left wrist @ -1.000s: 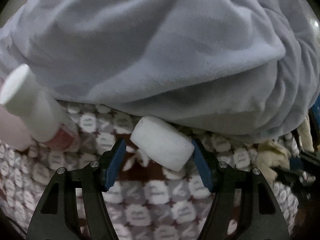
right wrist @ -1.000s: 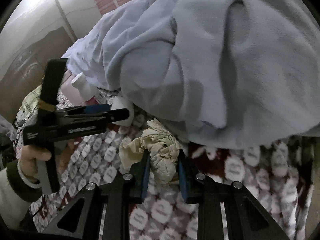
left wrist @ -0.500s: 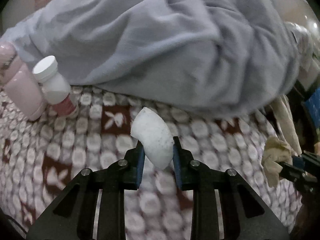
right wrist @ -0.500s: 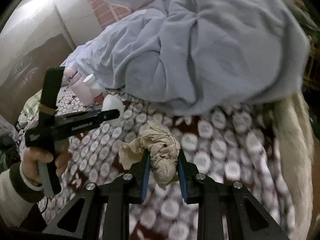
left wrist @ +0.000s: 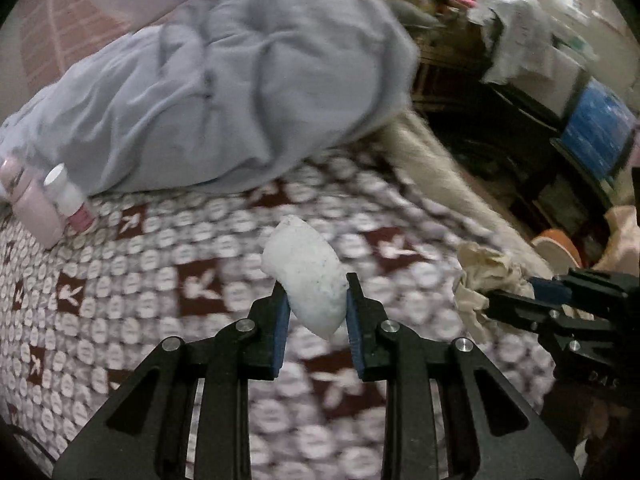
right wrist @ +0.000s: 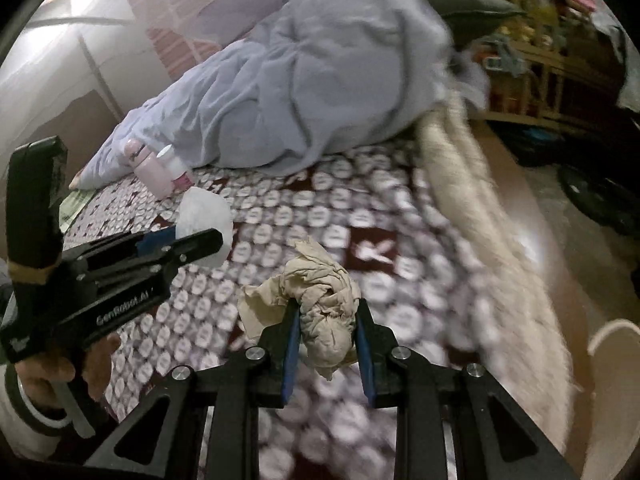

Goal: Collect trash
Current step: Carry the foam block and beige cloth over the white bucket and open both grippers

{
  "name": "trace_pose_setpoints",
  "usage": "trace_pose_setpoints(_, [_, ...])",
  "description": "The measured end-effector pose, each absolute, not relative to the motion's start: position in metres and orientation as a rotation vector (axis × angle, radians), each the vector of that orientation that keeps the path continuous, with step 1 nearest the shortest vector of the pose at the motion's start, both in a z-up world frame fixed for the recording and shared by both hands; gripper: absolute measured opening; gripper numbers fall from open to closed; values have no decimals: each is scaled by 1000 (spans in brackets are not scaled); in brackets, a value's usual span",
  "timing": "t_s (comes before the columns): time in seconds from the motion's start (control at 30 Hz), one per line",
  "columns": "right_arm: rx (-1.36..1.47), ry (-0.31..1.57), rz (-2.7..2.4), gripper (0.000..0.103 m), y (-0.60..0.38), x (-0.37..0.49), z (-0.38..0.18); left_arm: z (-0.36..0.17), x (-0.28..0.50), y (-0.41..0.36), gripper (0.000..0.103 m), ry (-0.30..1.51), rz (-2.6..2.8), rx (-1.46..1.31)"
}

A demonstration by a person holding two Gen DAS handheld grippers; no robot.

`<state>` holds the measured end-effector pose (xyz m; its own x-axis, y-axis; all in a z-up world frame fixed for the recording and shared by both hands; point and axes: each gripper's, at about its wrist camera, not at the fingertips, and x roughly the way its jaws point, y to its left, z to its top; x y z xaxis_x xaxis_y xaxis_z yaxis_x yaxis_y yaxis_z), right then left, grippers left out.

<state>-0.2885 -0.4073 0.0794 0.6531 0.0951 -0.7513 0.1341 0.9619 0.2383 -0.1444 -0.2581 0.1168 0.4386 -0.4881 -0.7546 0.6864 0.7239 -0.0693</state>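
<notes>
A white foam piece (left wrist: 308, 276) was clamped in the left gripper (left wrist: 314, 312), a crumpled tan paper (right wrist: 328, 312) in the right gripper (right wrist: 326, 340); disposal remained, no bin being discernible.

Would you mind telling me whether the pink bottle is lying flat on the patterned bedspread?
No, the pink bottle stands upright on the bedspread, beside a white-capped bottle at the grey blanket's edge.

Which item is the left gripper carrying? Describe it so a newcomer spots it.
Start at the bed's maroon blanket with white round motifs. Above it, the left gripper is shut on a white, curved foam-like chunk. The right gripper holds a crumpled beige paper wad; the chunk is smooth and white.
</notes>
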Motion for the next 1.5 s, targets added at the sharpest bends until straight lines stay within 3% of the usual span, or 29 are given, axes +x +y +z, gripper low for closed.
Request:
trace_pose_setpoints(1.23, [567, 781, -596, 24, -614, -512, 60, 120, -309, -492, 24, 901, -1188, 443])
trace_pose_setpoints(1.5, [601, 780, -669, 24, -635, -532, 54, 116, -331, -527, 39, 960, -1301, 421])
